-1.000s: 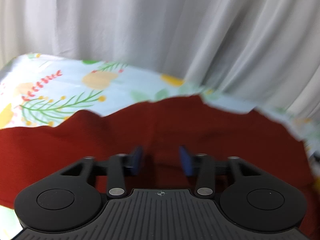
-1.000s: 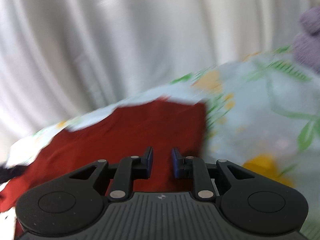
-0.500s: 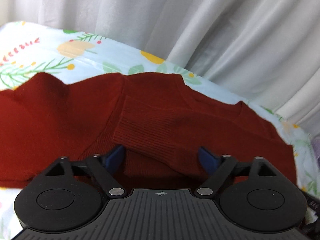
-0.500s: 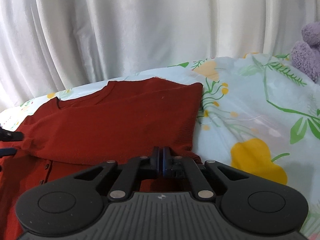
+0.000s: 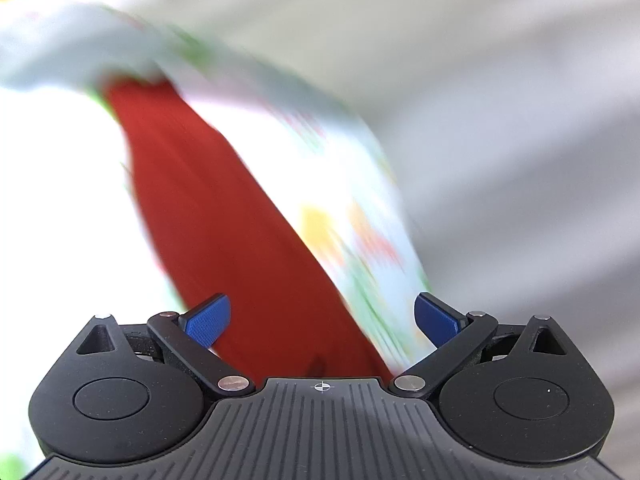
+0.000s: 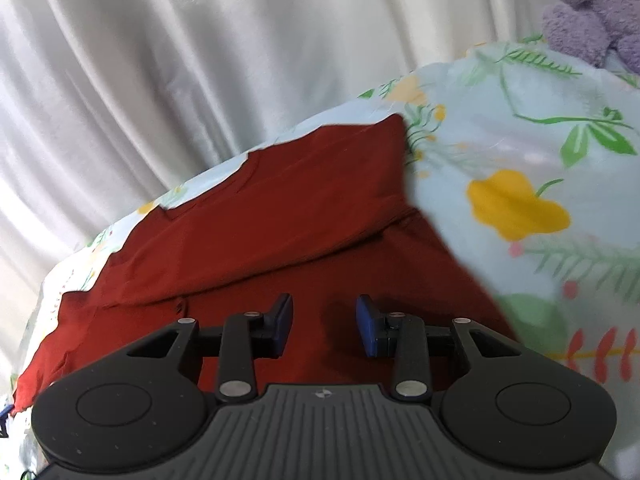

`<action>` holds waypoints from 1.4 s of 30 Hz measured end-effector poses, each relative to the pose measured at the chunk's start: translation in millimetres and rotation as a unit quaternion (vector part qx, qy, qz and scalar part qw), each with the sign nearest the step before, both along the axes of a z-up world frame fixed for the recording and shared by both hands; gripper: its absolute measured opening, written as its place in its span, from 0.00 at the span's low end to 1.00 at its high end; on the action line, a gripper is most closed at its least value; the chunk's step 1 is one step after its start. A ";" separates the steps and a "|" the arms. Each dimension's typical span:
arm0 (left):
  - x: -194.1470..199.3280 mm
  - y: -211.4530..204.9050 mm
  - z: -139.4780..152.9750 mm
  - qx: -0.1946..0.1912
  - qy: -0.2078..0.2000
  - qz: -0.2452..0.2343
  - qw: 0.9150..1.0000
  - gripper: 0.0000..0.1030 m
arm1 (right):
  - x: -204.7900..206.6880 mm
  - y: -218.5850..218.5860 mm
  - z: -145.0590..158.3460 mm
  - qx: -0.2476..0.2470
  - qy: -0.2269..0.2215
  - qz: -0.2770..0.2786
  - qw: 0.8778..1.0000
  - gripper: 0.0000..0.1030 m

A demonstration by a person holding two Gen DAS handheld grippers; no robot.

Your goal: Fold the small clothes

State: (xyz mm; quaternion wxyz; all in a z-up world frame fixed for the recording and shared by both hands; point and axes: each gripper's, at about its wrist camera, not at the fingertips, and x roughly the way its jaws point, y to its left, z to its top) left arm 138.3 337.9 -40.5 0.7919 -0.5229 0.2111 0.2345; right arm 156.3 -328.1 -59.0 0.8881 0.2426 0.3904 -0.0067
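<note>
A red knit sweater [image 6: 280, 208] lies spread on a floral bed sheet [image 6: 520, 152], with a fold running across its middle. My right gripper [image 6: 325, 318] hovers over the sweater's near part. Its jaws are opening, and only flat cloth shows below the gap; the blue pads [image 6: 366, 320] press on nothing. The left wrist view is smeared by fast motion. There the sweater [image 5: 224, 220] is a slanted red streak on the sheet [image 5: 352, 240]. My left gripper [image 5: 322, 312] stands wide and is still opening, with nothing between its pads.
A white curtain [image 6: 160, 60] hangs right behind the bed's far edge. A purple plush toy [image 6: 592, 12] sits on the sheet at the far right. Bare sheet lies to the right of the sweater.
The left gripper's jaws widened, and its view swung and rolled away from the folded sleeve into blur. The right gripper's jaws closed at the sweater's edge, then parted, and it shifted over the cloth.
</note>
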 end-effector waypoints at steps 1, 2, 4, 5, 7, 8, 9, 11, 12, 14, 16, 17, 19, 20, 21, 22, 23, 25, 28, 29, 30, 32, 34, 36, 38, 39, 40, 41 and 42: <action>-9.9 19.4 -5.5 -0.007 -0.001 0.034 0.999 0.98 | 1.2 3.8 0.7 -0.004 0.000 0.005 1.000 0.35; -17.2 32.6 -10.9 -0.018 -0.002 0.058 0.998 0.98 | 3.5 7.0 0.7 -0.008 0.001 0.008 1.000 0.37; -28.7 54.9 -24.8 -0.044 0.000 0.097 0.994 0.98 | 7.9 11.1 0.1 -0.009 0.005 0.005 1.000 0.37; -30.9 59.9 -30.7 -0.054 0.001 0.108 0.993 0.98 | 9.2 12.6 0.3 -0.008 0.007 0.005 1.000 0.37; -36.5 69.8 -41.1 -0.071 -0.020 0.117 0.990 0.96 | 11.0 16.2 2.1 -0.010 0.006 0.007 1.000 0.38; -35.3 71.3 -43.5 -0.074 -0.029 0.117 0.990 0.95 | 12.1 18.4 3.2 -0.014 0.005 0.010 1.000 0.41; -33.4 73.1 -45.6 -0.076 -0.033 0.117 0.990 0.95 | 13.7 20.6 4.1 -0.017 0.005 0.013 1.000 0.42; -28.6 78.6 -47.2 -0.078 -0.046 0.116 0.989 0.90 | 16.3 22.7 5.0 -0.019 0.005 0.013 1.000 0.43; -25.7 81.9 -49.3 -0.082 -0.049 0.116 0.989 0.83 | 17.2 23.6 5.2 -0.019 0.006 0.013 1.000 0.43; -22.2 88.6 -52.3 -0.084 -0.049 0.121 0.988 0.69 | 18.2 24.9 5.7 -0.020 0.006 0.012 1.000 0.44; -19.9 94.9 -56.3 -0.086 -0.040 0.123 0.988 0.44 | 18.8 27.5 6.0 -0.023 0.006 0.015 1.000 0.45; -19.1 96.7 -58.5 -0.086 -0.031 0.124 0.988 0.37 | 18.6 28.3 6.0 -0.024 0.006 0.015 1.000 0.46; -18.2 100.8 -63.7 -0.091 -0.022 0.124 0.988 0.18 | 18.2 28.9 5.5 -0.024 0.008 0.014 1.000 0.47; -20.0 102.4 -66.0 -0.092 -0.021 0.124 0.988 0.14 | 17.8 28.9 5.5 -0.024 0.008 0.013 1.000 0.47; -20.4 103.7 -68.1 -0.095 -0.021 0.125 0.987 0.09 | 17.0 28.6 5.9 -0.024 0.007 0.012 1.000 0.47; -22.4 103.8 -69.4 -0.099 -0.021 0.127 0.987 0.09 | 16.2 28.4 6.1 -0.025 0.007 0.012 1.000 0.47; -23.7 105.2 -71.7 -0.106 -0.027 0.130 0.985 0.09 | 15.3 27.9 6.9 -0.025 0.006 0.010 1.000 0.47; -25.9 106.9 -73.5 -0.118 -0.033 0.135 0.983 0.08 | 13.0 25.8 9.2 -0.023 0.003 0.008 1.000 0.47; -26.5 98.2 -60.1 -0.082 -0.028 0.124 0.988 0.07 | 8.4 21.2 13.4 -0.015 0.000 0.002 1.000 0.47; -26.1 90.1 -48.9 -0.062 -0.034 0.111 0.991 0.07 | 6.6 19.6 15.4 -0.012 -0.003 0.001 1.000 0.47; -21.8 80.7 -36.0 -0.037 -0.046 0.092 0.994 0.07 | 4.8 18.0 17.9 -0.010 -0.007 0.002 1.000 0.47; -9.5 53.4 -3.4 0.020 -0.070 0.034 0.997 0.07 | 0.3 14.1 22.7 -0.008 -0.016 -0.001 1.000 0.47; 10.2 6.8 36.4 0.086 -0.102 -0.058 0.989 0.07 | -3.7 9.6 24.7 0.004 -0.026 -0.002 1.000 0.47; 28.9 -53.5 69.8 0.135 -0.141 -0.176 0.965 0.07 | -6.5 5.7 24.1 0.021 -0.034 0.002 0.999 0.47; 41.1 -119.0 90.1 0.175 -0.170 -0.280 0.929 0.08 | -4.7 4.2 22.5 0.033 -0.036 0.012 0.999 0.47; 46.6 -151.7 93.4 0.180 -0.173 -0.326 0.912 0.13 | -3.4 3.9 21.8 0.036 -0.035 0.014 0.999 0.47; 51.4 -180.8 91.3 0.176 -0.167 -0.365 0.899 0.29 | -2.3 3.5 21.4 0.041 -0.036 0.017 0.998 0.47; 55.2 -204.7 85.7 0.168 -0.157 -0.395 0.889 0.39 | -0.7 2.9 21.2 0.048 -0.037 0.022 0.998 0.47; 57.6 -225.9 76.7 0.155 -0.139 -0.416 0.885 0.56 | 2.7 2.0 20.7 0.057 -0.038 0.029 0.997 0.47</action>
